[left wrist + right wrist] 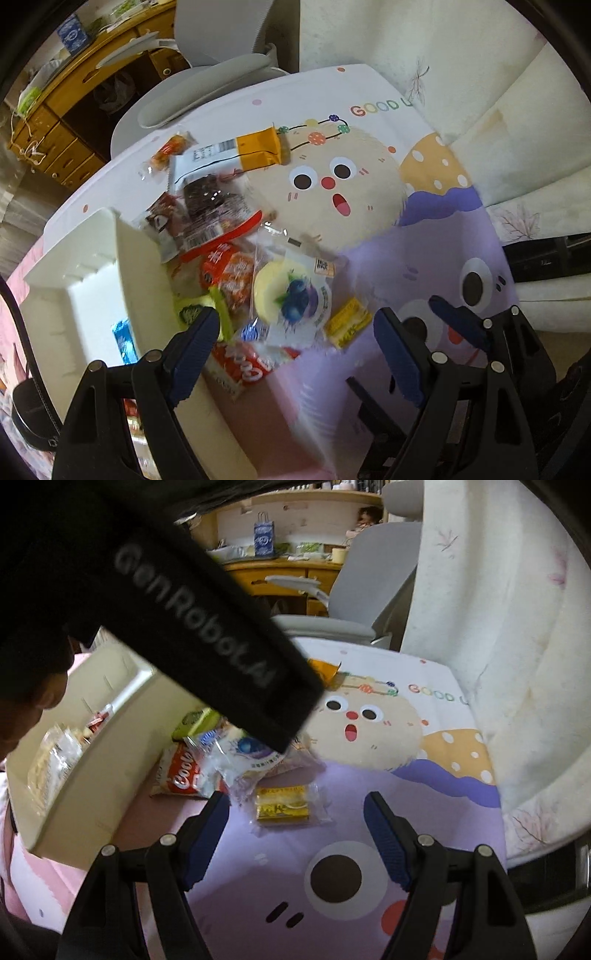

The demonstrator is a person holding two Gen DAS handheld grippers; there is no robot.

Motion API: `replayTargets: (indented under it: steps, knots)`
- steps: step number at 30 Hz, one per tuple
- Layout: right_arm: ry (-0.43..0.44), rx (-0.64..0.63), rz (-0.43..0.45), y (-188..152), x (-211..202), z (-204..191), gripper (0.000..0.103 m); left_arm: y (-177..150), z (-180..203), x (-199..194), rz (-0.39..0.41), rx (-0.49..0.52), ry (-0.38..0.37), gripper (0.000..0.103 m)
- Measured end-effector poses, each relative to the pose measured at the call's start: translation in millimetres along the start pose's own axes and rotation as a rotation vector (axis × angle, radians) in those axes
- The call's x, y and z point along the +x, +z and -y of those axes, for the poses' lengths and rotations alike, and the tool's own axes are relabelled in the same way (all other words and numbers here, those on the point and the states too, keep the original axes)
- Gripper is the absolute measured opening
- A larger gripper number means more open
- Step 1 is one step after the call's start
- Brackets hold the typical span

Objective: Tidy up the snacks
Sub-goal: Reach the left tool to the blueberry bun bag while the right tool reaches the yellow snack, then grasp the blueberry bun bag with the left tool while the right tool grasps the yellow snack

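A: Left wrist view – what's under the left gripper (295,343)?

B: Jaws wide apart, nothing btwn the pads. Below the gap: the snack pile (236,258) on the cartoon-print mat (369,192). Nearest item is the clear blueberry pastry pack (291,291); red "Cool" bag (247,365) lies just below it, partly under it. Small yellow pack (347,321) sits apart on the purple area, to the right of the pastry.

A: And the box?

B: White storage box (136,266) at left of the pile, its wall touching the heap. A blue-wrapped item (123,341) shows inside; which compartment, can't tell. Farther up the mat: orange-and-white bar (236,153) and dark-brown packs (207,206).

A: Right wrist view?

B: Right gripper (295,830) also wide open, empty. Yellow pack (284,806) lies flat on the mat just ahead of the fingertips (210,819), not touching either. The other gripper's black body (207,627) crosses the upper left and hides most of the pile; pastry pack (243,757), red bag (184,771) and a green pack (195,720) show beneath it. Box (92,760) at left holds a few wrapped items (55,757), blurred.

A: Backgrnd?

B: Grey chair (354,590), wooden desk (280,572), white quilt (498,627) at right
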State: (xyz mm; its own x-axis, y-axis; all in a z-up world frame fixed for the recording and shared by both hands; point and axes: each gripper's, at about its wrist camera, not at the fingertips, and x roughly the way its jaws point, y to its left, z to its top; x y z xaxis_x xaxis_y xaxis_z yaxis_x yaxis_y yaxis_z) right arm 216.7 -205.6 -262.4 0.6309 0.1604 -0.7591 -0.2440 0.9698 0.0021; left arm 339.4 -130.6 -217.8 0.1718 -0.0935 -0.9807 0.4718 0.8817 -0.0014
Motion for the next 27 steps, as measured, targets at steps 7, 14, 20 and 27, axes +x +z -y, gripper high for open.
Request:
replayTargets:
  steps: [7, 14, 20, 27]
  knots:
    - [0.054, -0.045, -0.011, -3.5, 22.2, -3.1, 0.076, 7.3, -2.3, 30.7, -0.065, -0.026, 0.023, 0.084]
    - [0.088, -0.080, -0.035, -7.4, 40.1, -10.0, 0.071, 10.3, -4.9, 51.7, -0.102, -0.027, 0.042, 0.081]
    - [0.091, -0.099, -0.061, -11.4, 51.5, -10.0, 0.065, 12.9, -6.3, 66.7, -0.129, -0.046, 0.011, 0.073]
    - [0.084, -0.140, -0.058, -16.4, 52.4, -13.6, 0.059, 14.2, -5.9, 81.1, -0.146, -0.070, -0.025, 0.061]
